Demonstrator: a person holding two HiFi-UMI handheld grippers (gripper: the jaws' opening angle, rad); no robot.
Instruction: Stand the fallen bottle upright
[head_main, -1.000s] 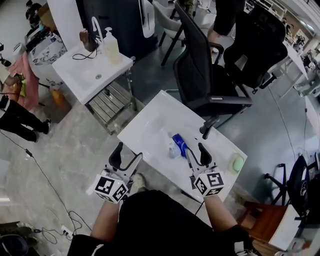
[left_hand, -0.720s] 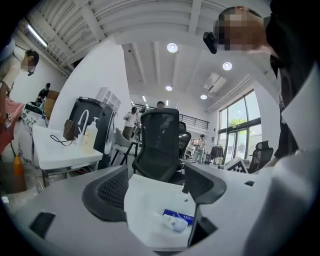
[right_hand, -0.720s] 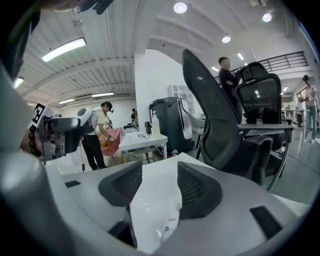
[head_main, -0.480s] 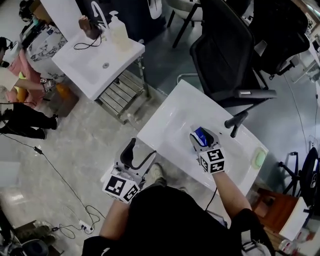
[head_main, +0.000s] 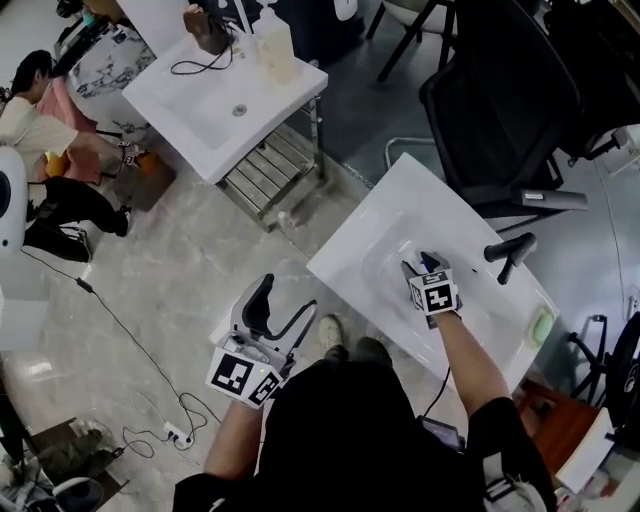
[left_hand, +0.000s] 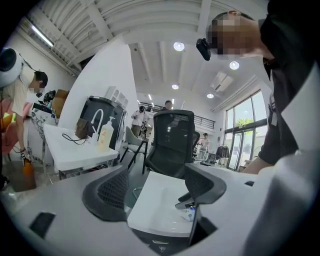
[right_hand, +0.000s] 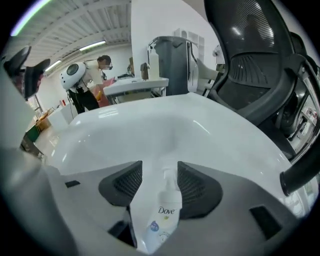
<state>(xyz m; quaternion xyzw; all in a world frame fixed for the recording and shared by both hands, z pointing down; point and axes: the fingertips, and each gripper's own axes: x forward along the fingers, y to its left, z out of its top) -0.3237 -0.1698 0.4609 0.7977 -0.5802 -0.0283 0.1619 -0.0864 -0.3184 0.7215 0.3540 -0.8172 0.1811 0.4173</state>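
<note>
R gripper (head_main: 420, 262) sits low over the bowl of the white basin worktop (head_main: 365, 225), pointing steeply down. Its fingers (right_hand: 125, 182) are part open and straddle the bottle (right_hand: 162, 220). The bottle lies on its side in the bowl, pump end pointing away from the gripper and the printed label facing up. R-hand finger is right against the bottle's side, w/ a thin gap showing on the other side, so it's not clamped. From the head view only a bit of the bottle's blue shows, just past the marker cube.

L gripper (head_main: 285, 300) is held off the worktop's near-left edge, above the floor (head_main: 170, 260), well apart from the bottle. Its fingers (left_hand: 107, 192) are wide apart w/ nothing between them; the worktop shows through the gap, further off.

Black tap (head_main: 510, 250) stands at the basin's far-right side, and a green soap (head_main: 541, 325) lies near the right corner. Black office chair (head_main: 510, 110) is just behind the worktop. A 2nd white sink (head_main: 215, 100) stands upper left, w/ a pump bottle (head_main: 275, 50) upright on it.
</note>
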